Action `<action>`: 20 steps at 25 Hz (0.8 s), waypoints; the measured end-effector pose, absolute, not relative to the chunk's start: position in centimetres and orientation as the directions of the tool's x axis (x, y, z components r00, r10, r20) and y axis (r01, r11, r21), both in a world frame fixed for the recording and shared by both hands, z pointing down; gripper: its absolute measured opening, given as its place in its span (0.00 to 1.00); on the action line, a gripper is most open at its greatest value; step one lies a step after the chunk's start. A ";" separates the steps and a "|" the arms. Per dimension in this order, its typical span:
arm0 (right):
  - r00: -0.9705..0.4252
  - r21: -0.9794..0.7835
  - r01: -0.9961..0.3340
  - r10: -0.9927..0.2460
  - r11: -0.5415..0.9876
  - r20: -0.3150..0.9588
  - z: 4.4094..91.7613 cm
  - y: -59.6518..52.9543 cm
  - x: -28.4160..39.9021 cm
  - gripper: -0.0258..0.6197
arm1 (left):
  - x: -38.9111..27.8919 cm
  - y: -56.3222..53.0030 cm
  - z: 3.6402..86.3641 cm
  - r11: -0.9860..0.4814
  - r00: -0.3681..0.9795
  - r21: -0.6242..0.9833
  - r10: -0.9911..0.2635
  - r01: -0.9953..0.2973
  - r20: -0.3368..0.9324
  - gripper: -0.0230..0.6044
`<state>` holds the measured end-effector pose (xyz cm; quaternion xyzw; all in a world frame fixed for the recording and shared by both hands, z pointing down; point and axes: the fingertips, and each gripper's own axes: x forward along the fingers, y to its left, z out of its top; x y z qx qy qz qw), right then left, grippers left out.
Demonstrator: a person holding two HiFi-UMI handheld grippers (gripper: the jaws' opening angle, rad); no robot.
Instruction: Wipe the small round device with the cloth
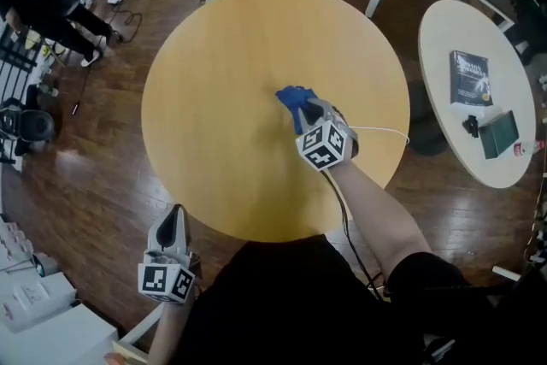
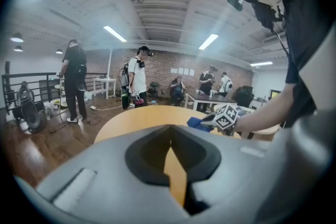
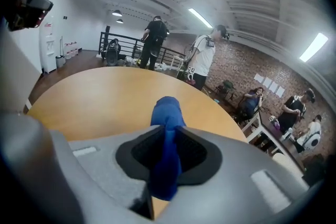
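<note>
Right gripper view: blue cloth [image 3: 167,118] pinched between the right gripper's [image 3: 166,157] fingers [image 3: 227,164].

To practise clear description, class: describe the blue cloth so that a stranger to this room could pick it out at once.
Find the big round yellow table in the middle of the room. Near its centre, the right tool is clamped on a small crumpled cloth. It is the only bright blue thing against the yellow wood, sticking out past the grey tool.
</note>
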<state>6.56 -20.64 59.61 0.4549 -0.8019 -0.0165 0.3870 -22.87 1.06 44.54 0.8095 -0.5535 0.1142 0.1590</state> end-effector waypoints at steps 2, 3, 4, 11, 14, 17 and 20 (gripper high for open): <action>-0.282 0.347 -0.749 -0.746 0.564 0.603 59.6 -20.5 7.3 0.14 | -22.5 0.9 44.7 -0.344 0.368 0.131 -0.857 -0.930 0.362 0.04; -0.280 0.333 -0.763 -0.748 0.554 0.602 59.6 -20.4 7.7 0.14 | -22.3 0.9 44.8 -0.349 0.373 0.132 -0.855 -0.928 0.362 0.04; -0.278 0.324 -0.772 -0.749 0.546 0.601 59.6 -20.2 7.9 0.14 | -22.1 0.8 44.8 -0.354 0.377 0.132 -0.852 -0.926 0.362 0.04; -0.254 0.274 -0.833 -0.772 0.480 0.582 59.3 -19.6 9.1 0.14 | -21.6 -0.1 44.8 -0.387 0.407 0.132 -0.839 -0.913 0.359 0.04; -0.250 0.257 -0.846 -0.774 0.467 0.581 59.3 -19.1 9.5 0.14 | -21.5 -0.4 44.9 -0.394 0.415 0.134 -0.834 -0.909 0.364 0.04; -0.244 0.191 -0.888 -0.781 0.418 0.575 59.3 -18.9 10.6 0.14 | -21.1 -0.7 45.0 -0.405 0.425 0.135 -0.829 -0.904 0.364 0.04; -0.237 0.090 -0.933 -0.783 0.349 0.575 60.4 -18.4 12.1 0.14 | -20.8 -0.8 45.1 -0.416 0.434 0.131 -0.822 -0.900 0.368 0.04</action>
